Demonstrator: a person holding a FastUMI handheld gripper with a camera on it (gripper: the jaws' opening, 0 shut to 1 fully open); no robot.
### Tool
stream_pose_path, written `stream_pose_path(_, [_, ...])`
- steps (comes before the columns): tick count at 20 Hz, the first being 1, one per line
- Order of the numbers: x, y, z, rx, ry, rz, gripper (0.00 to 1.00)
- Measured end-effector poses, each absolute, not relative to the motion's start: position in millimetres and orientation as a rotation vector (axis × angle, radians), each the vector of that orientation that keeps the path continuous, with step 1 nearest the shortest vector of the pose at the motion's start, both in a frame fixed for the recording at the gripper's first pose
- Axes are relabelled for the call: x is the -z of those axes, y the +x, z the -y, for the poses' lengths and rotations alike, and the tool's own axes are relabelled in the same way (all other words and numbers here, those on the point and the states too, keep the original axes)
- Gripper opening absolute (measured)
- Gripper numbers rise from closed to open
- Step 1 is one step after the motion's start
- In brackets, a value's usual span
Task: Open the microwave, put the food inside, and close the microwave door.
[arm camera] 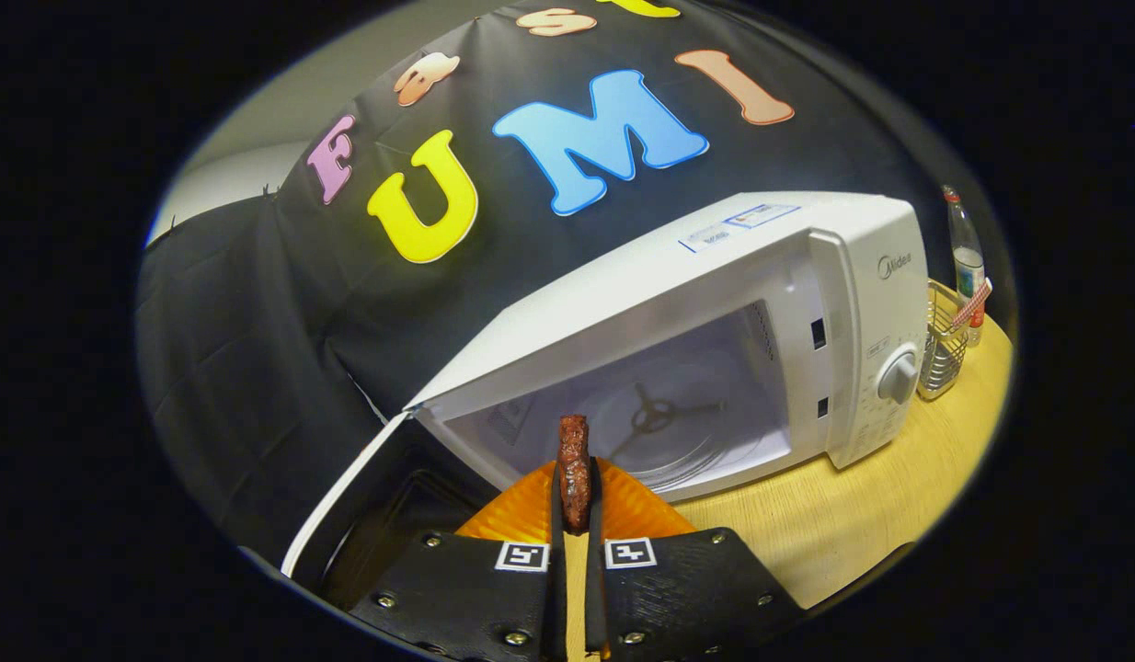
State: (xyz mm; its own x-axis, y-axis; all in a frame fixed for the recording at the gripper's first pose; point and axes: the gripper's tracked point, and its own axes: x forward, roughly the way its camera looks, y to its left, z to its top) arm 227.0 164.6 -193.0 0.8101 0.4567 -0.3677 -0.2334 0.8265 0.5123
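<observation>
The hand-held gripper (575, 515) has its 2 fingers closed narrowly on a dark brown piece of food (574, 471), pinched on both flat sides. The food stands on edge, its long axis running straight ahead toward the open cavity of the microwave (715, 303) on the worktop (862, 496). The door (342, 496) hangs wide open. An orange plate (521, 510) sits beneath. Step 1 looks done; placing and closing remain.
</observation>
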Motion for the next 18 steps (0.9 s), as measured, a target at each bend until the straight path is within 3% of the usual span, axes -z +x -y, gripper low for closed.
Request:
stream_pose_path(13, [257.6,295.9,-186.8,-0.352,0.442,-0.544,0.08])
stream_pose_path(16, [269.6,303.7,-177.6,-0.31,0.36,-0.561,0.19])
stream_pose_path(18, [279.5,305.2,-164.5,-0.269,0.287,-0.567,0.4])
